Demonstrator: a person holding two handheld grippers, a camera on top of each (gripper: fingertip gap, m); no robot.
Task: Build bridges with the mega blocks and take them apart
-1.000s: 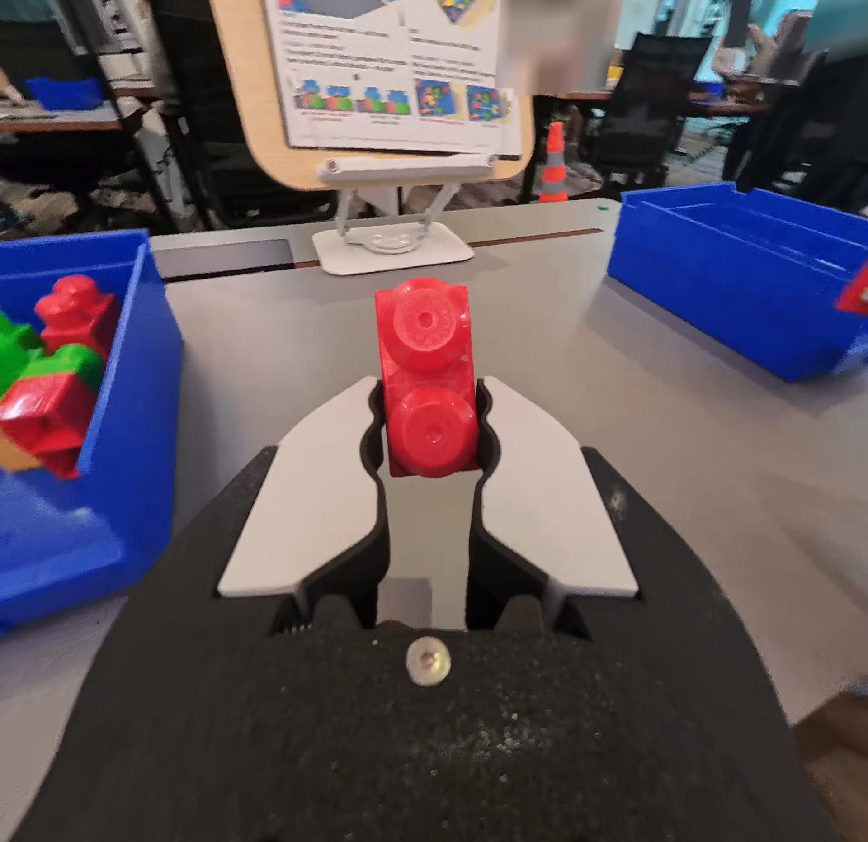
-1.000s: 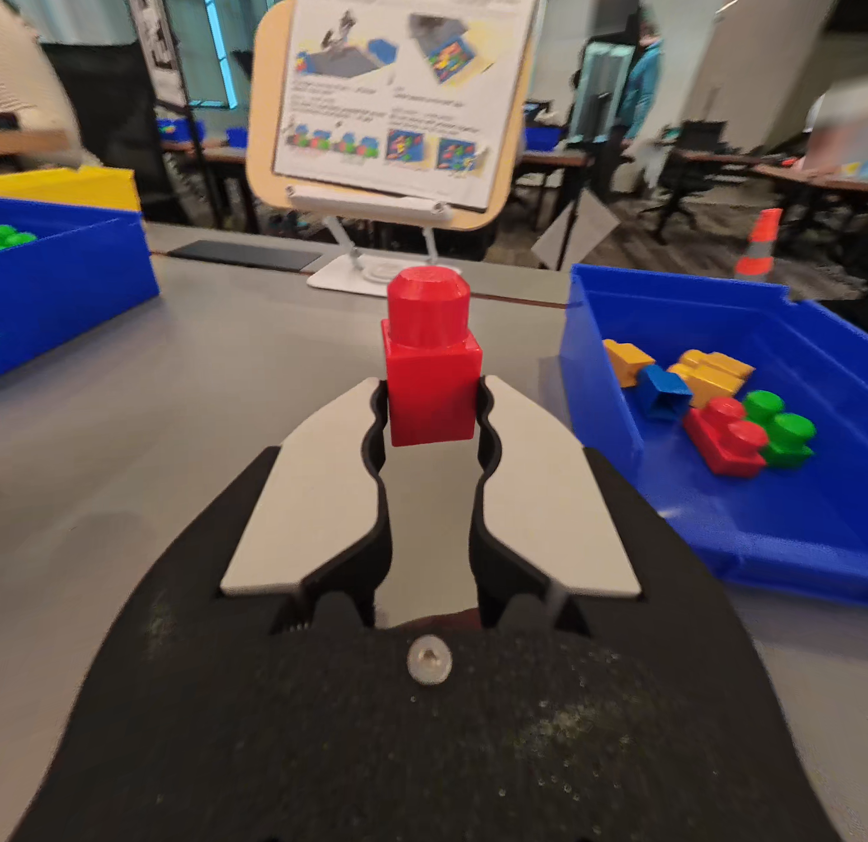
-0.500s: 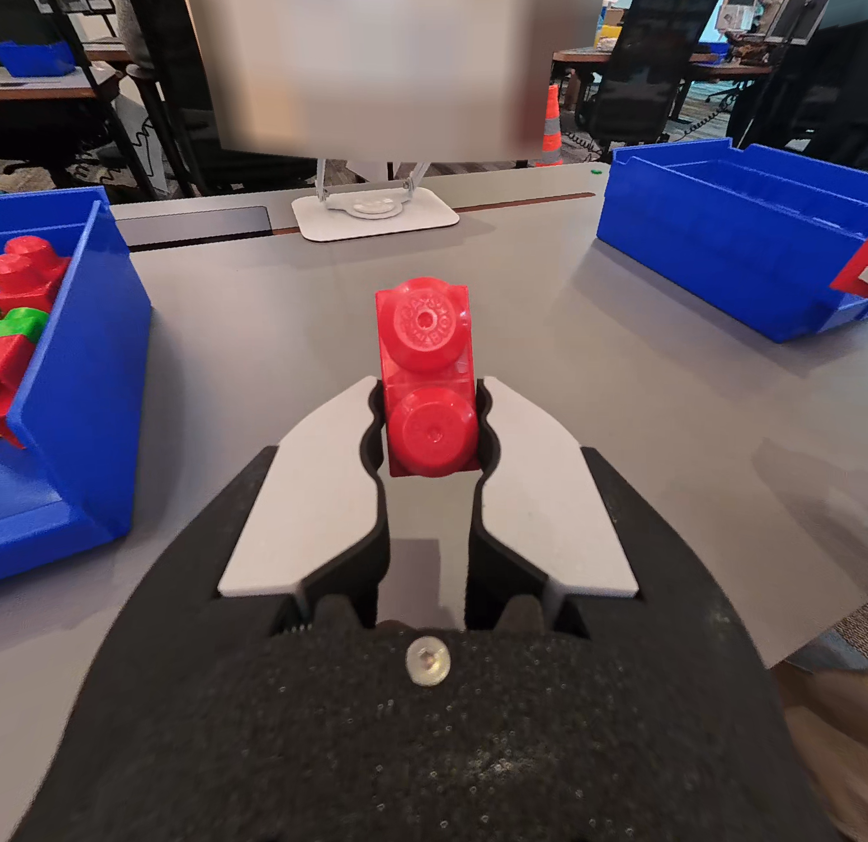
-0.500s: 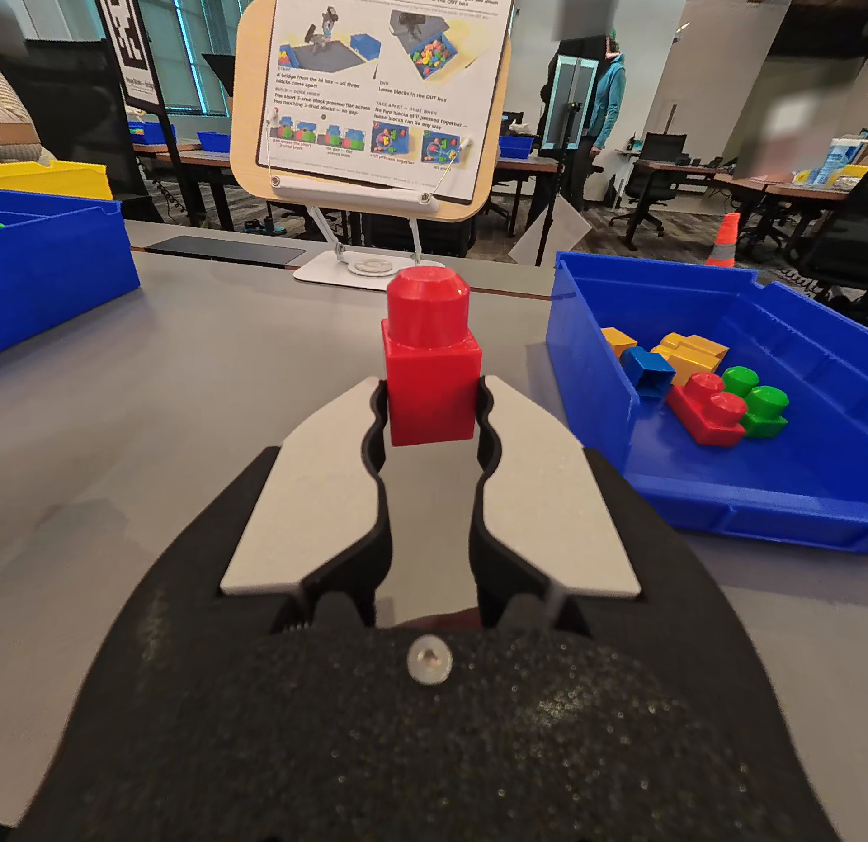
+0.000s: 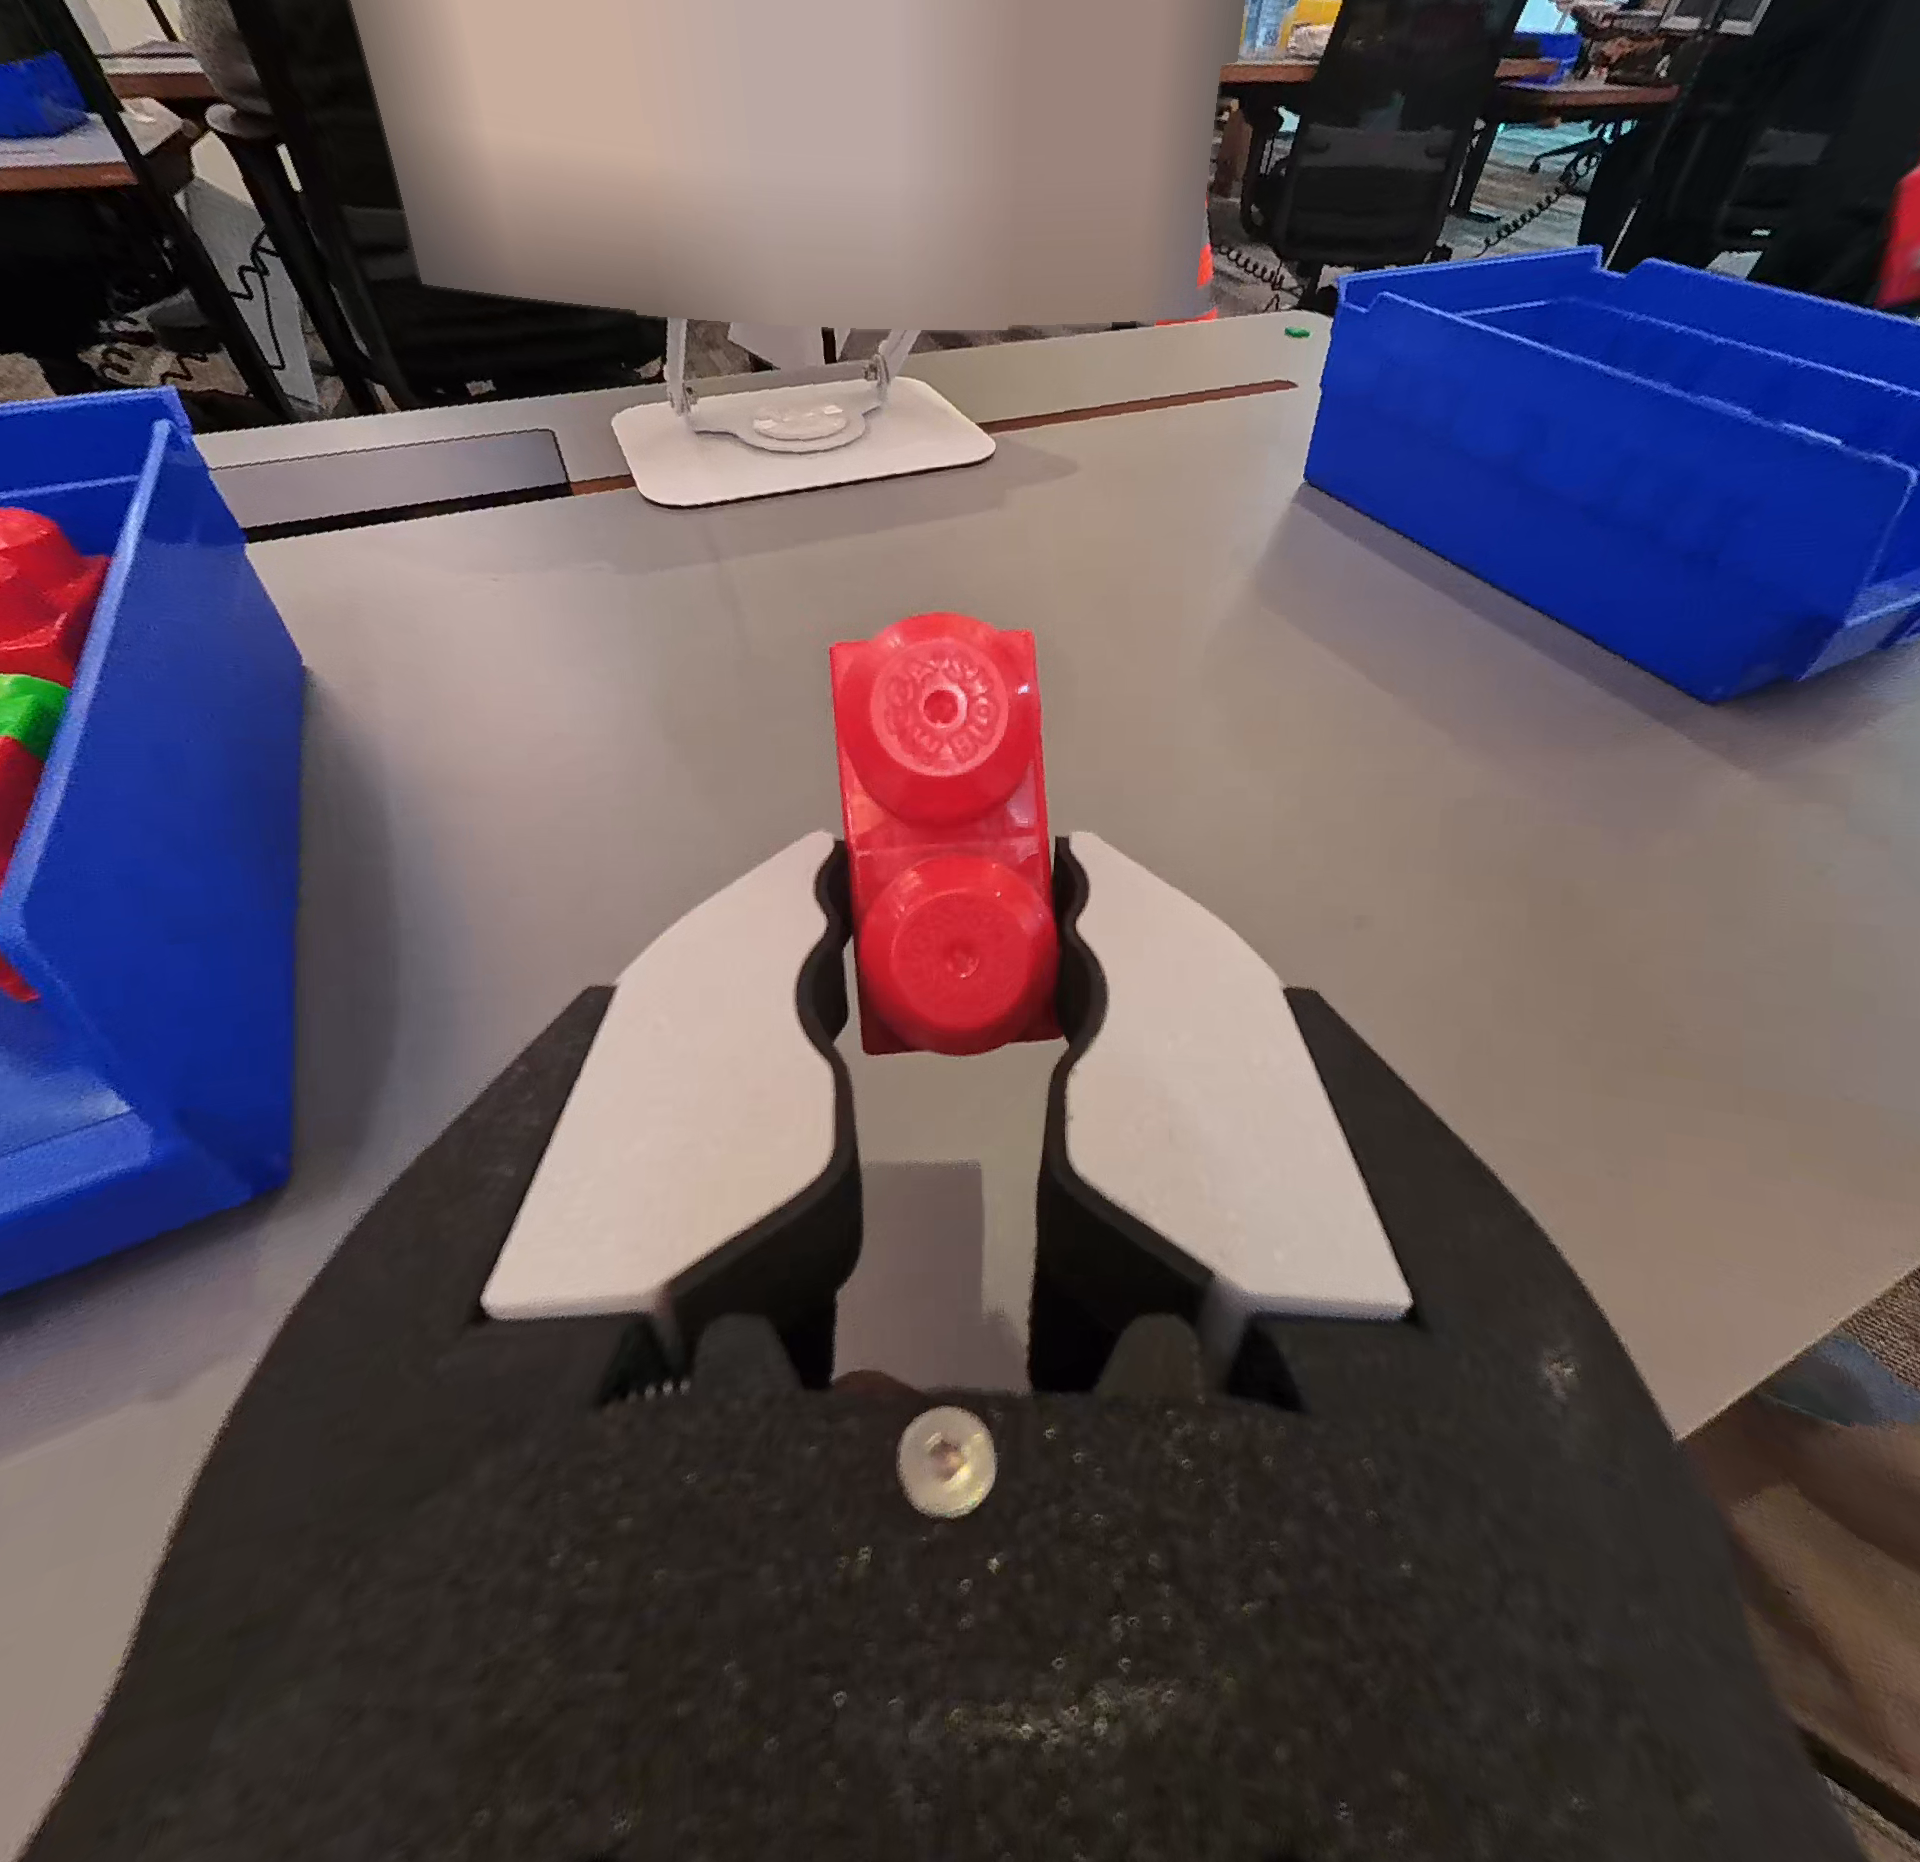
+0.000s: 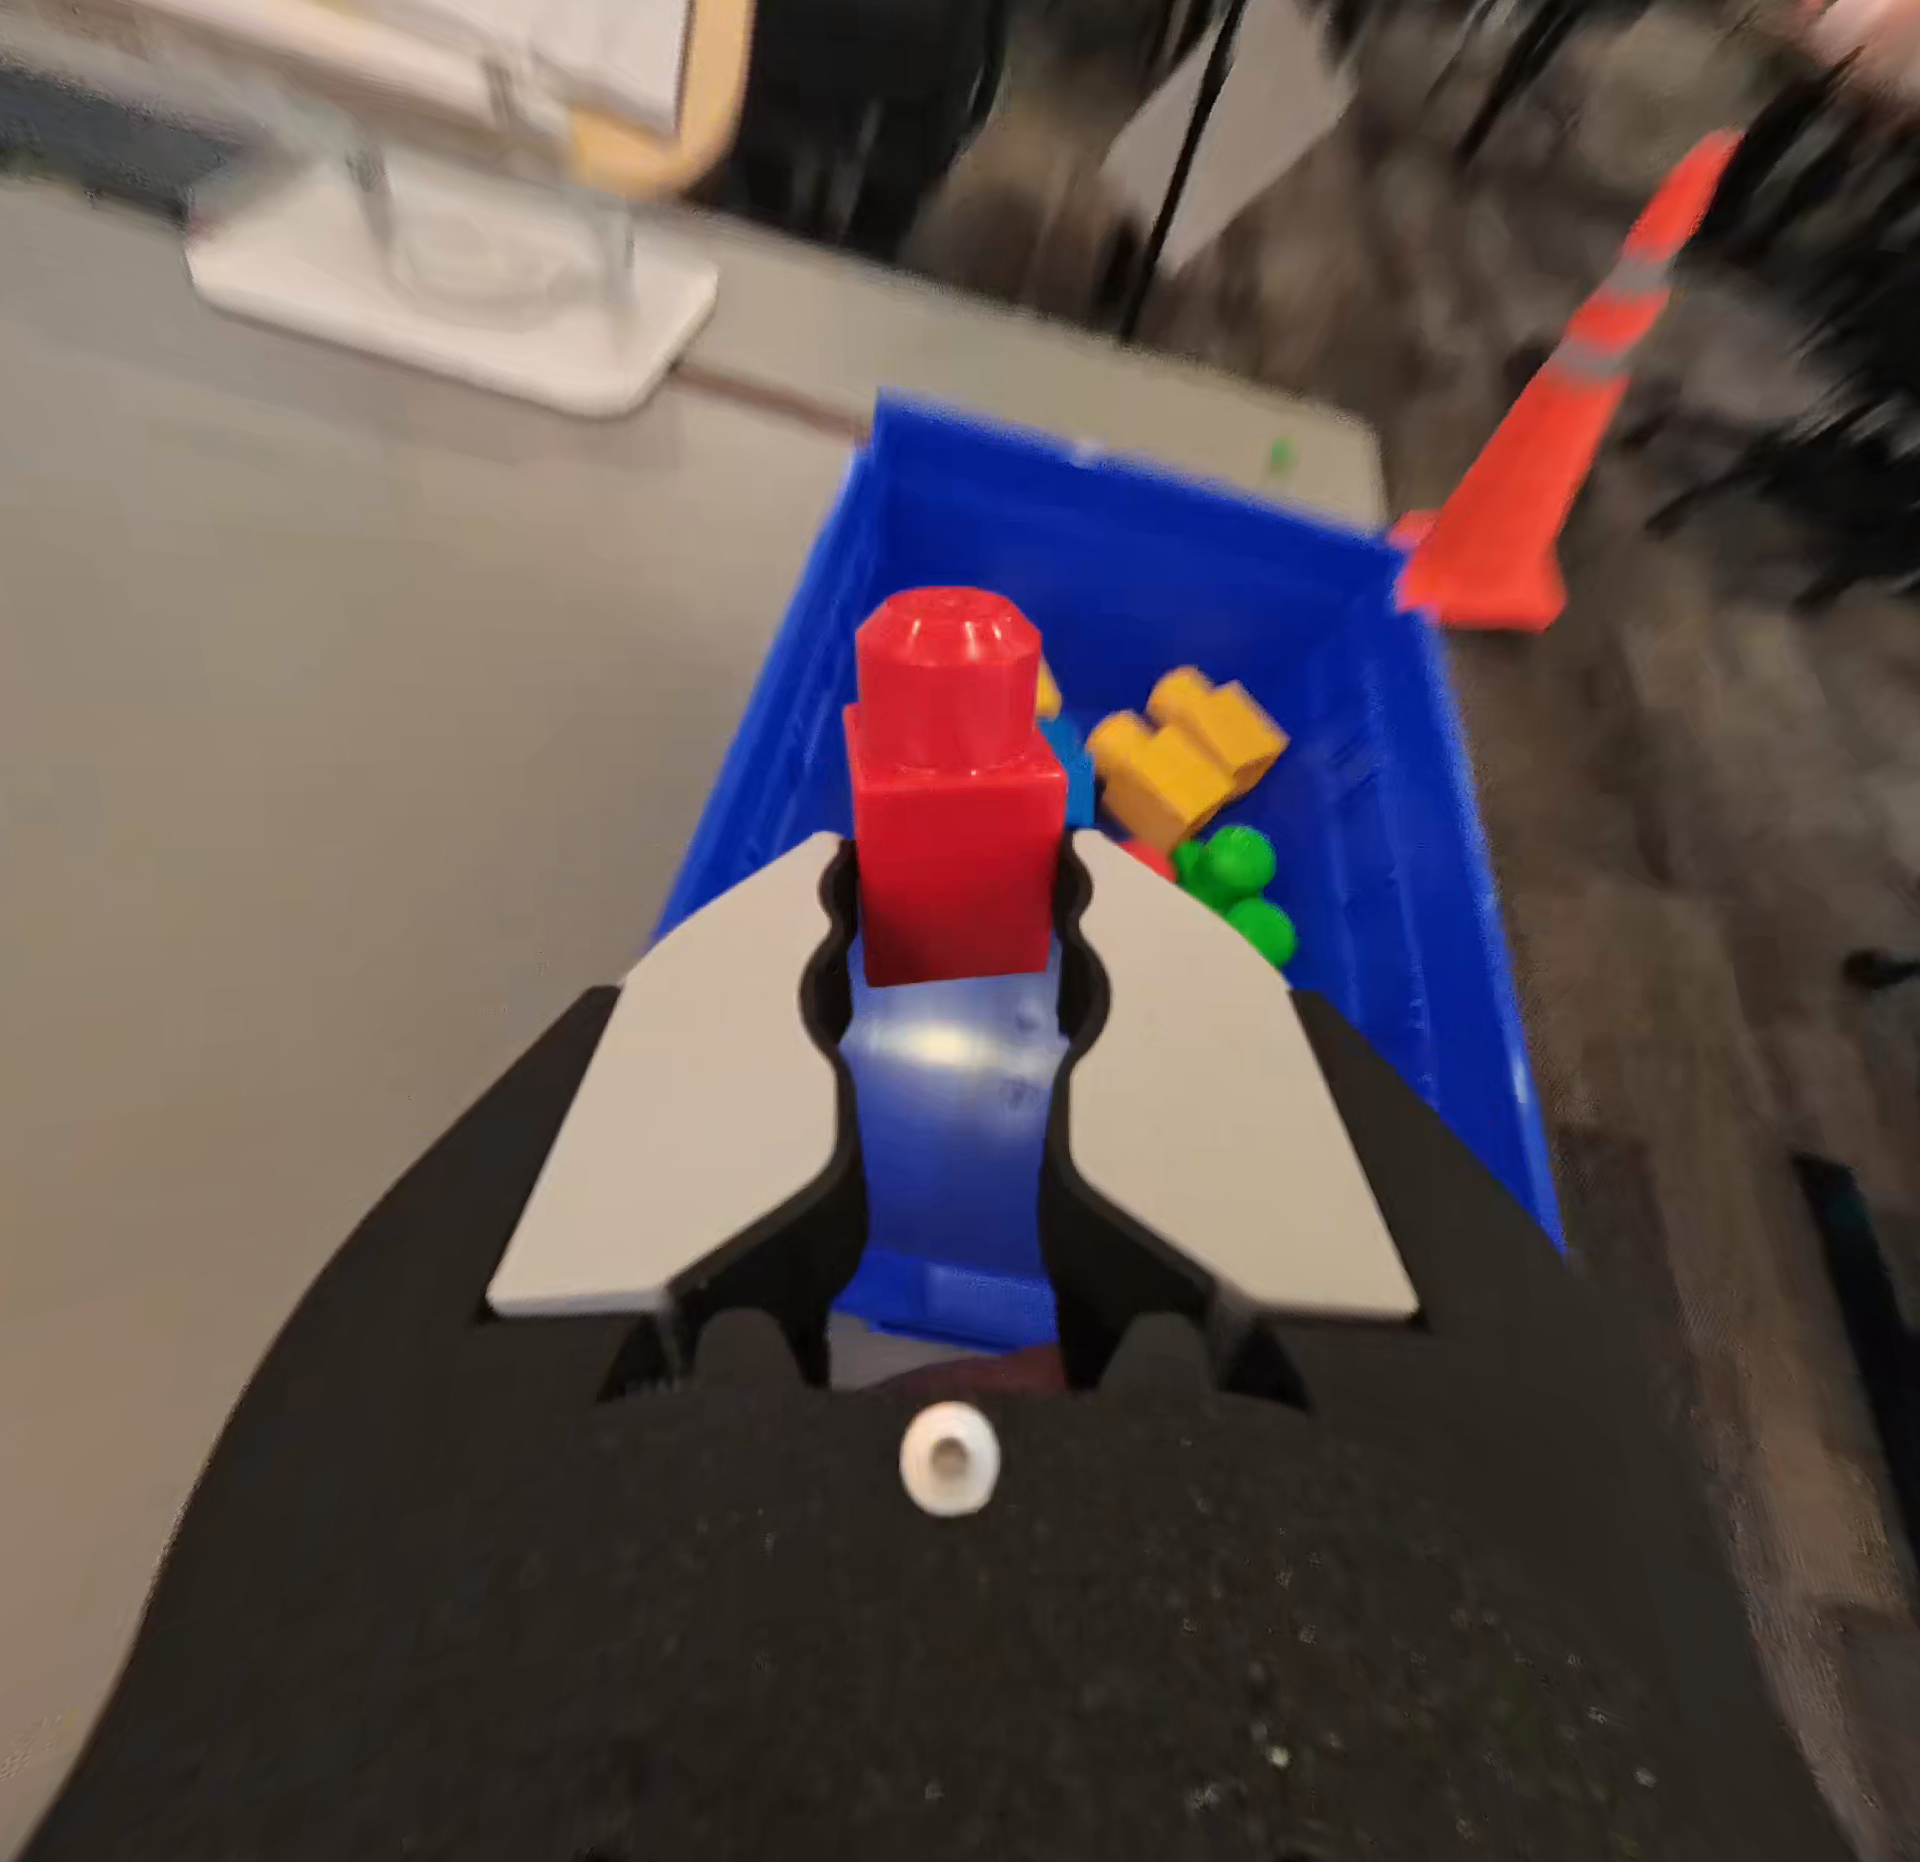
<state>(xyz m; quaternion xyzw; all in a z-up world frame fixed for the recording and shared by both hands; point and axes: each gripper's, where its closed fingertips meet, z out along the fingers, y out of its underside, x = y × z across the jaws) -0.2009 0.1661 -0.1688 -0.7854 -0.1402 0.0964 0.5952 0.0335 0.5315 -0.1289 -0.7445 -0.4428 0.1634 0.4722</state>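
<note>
here, grey table, blurred office behind, each hand-held gripper clamped on a red block

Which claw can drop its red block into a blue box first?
Probably the right claw. Its one-stud red block is already above the blue box holding yellow and green blocks. The left claw holds its two-stud red block over bare table, between the boxes.
</note>
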